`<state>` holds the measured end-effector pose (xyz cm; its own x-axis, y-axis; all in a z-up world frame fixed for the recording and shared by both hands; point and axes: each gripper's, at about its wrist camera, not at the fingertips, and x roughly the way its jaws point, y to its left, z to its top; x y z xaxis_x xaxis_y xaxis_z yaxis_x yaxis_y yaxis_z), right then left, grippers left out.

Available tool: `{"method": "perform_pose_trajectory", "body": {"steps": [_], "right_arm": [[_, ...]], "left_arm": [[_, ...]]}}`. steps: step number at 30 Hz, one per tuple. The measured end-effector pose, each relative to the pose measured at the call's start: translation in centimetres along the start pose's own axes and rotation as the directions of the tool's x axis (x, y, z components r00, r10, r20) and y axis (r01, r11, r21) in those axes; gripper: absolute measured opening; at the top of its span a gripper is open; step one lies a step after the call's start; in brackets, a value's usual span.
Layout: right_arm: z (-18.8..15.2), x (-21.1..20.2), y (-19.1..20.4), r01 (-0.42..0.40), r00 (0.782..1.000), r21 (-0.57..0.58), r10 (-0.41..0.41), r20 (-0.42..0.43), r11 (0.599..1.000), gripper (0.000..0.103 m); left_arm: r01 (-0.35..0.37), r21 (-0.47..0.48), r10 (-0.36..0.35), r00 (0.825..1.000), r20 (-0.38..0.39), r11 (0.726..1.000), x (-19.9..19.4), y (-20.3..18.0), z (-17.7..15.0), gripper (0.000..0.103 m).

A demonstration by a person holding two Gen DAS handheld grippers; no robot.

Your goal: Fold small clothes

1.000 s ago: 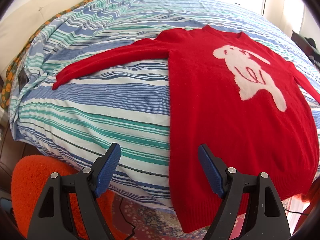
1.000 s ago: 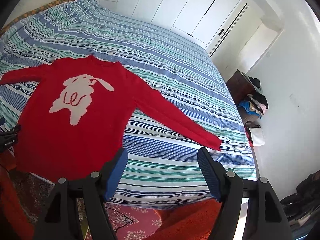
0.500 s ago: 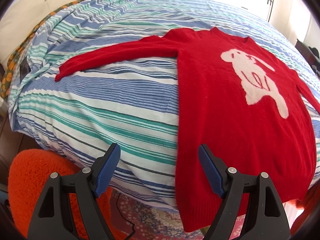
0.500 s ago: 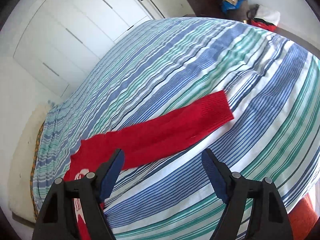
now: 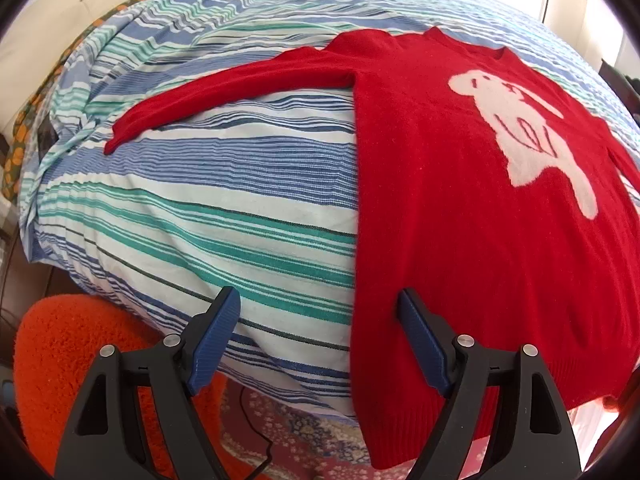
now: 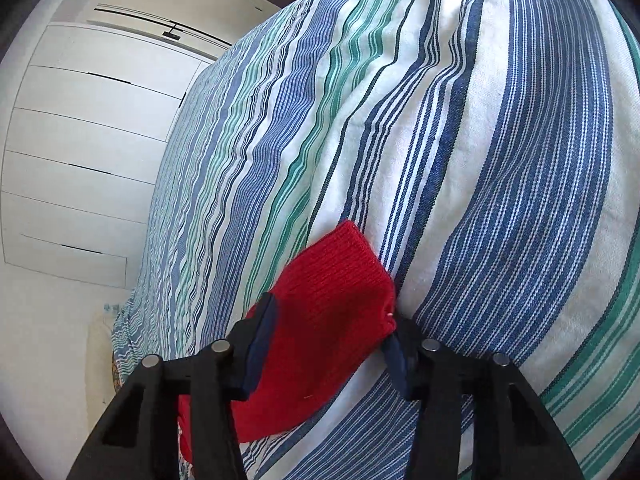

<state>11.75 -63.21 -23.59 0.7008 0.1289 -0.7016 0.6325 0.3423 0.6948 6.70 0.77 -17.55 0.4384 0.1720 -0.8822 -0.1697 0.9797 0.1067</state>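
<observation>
I count one red sweater point(image 5: 460, 208) spread on the bed, with one white animal figure point(image 5: 516, 120) on its front. Of its two sleeves, I see one sleeve point(image 5: 224, 92) lying full length in the left wrist view and one ribbed cuff point(image 6: 336, 280) in the right wrist view. There is one striped bedspread point(image 5: 200, 200). Below the bed edge I make out one orange shaggy cushion point(image 5: 64, 360) and one patterned rug point(image 5: 304, 436). I have two grippers, each with two blue pads point(image 5: 216, 336).
</observation>
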Motion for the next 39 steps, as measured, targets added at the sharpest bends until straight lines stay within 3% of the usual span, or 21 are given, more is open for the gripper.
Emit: {"method": "perform_pose_trajectory", "body": {"steps": [3,5,8,12,16,21,27,31,32,34,35,36,37,39], "right_arm": [[0.0,-0.1,1.5,0.046,0.999,-0.06,-0.046,0.007,0.997,0.011],[0.0,-1.2,4.4,0.034,0.999,-0.142,-0.03,0.029,0.989,0.01],[-0.8,-3.6,10.8,-0.062,0.997,-0.289,0.072,0.025,0.955,0.01],[-3.7,-5.8,21.0,-0.194,0.979,-0.458,0.201,-0.033,0.868,0.01],[-9.7,-5.6,30.0,-0.304,0.952,-0.561,0.272,-0.143,0.77,0.01],[-18.7,-2.6,38.1,-0.373,0.928,-0.66,0.256,-0.272,0.652,0.01],[-27.6,2.3,41.4,-0.458,0.884,-0.688,0.204,-0.421,0.563,0.01],[-32.1,5.7,41.7,-0.471,0.869,-0.717,0.131,-0.477,0.514,0.01],[-33.1,6.6,41.5,-0.466,0.868,-0.725,0.102,-0.486,0.507,0.013],[-34.3,8.9,40.8,-0.482,0.837,-0.717,0.025,-0.546,0.503,0.039],[-34.5,10.0,40.4,-0.498,0.81,-0.695,-0.01,-0.587,0.519,0.08],[-34.2,10.4,39.7,-0.512,0.793,-0.674,-0.009,-0.61,0.532,0.089],[-33.6,10.5,39.3,-0.527,0.785,-0.66,0.009,-0.62,0.536,0.089],[-31.5,10.5,38.3,-0.511,0.8,-0.654,0.029,-0.6,0.558,0.087]], "left_arm": [[0.001,-0.006,-0.001,1.0,-0.003,1.0,0.1,0.2,-0.1,0.084],[0.004,-0.003,-0.004,1.0,0.0,1.0,0.1,0.2,-0.2,0.084],[0.014,0.003,-0.014,1.0,-0.001,1.0,0.3,0.1,-0.2,0.085],[0.042,-0.004,-0.042,0.999,0.005,0.999,0.1,0.3,-0.1,0.085],[0.074,-0.034,-0.073,0.997,0.024,0.997,-0.5,1.0,0.0,0.085],[0.108,-0.102,-0.107,0.994,0.018,0.989,-0.5,2.9,0.1,0.085],[0.144,-0.225,-0.147,0.989,0.001,0.964,0.1,6.1,-0.2,0.085],[0.163,-0.309,-0.176,0.984,-0.014,0.937,0.7,7.8,-0.3,0.085],[0.165,-0.32,-0.18,0.984,-0.016,0.933,0.8,8.0,-0.4,0.085],[0.167,-0.324,-0.183,0.983,-0.017,0.931,0.8,8.1,-0.4,0.085],[0.165,-0.319,-0.18,0.984,-0.017,0.933,0.8,8.0,-0.4,0.085],[0.163,-0.312,-0.177,0.984,-0.018,0.936,0.8,7.8,-0.4,0.085],[0.162,-0.304,-0.176,0.984,-0.017,0.939,0.7,7.7,-0.4,0.085],[0.158,-0.292,-0.17,0.985,-0.016,0.943,0.7,7.5,-0.4,0.085]]}}
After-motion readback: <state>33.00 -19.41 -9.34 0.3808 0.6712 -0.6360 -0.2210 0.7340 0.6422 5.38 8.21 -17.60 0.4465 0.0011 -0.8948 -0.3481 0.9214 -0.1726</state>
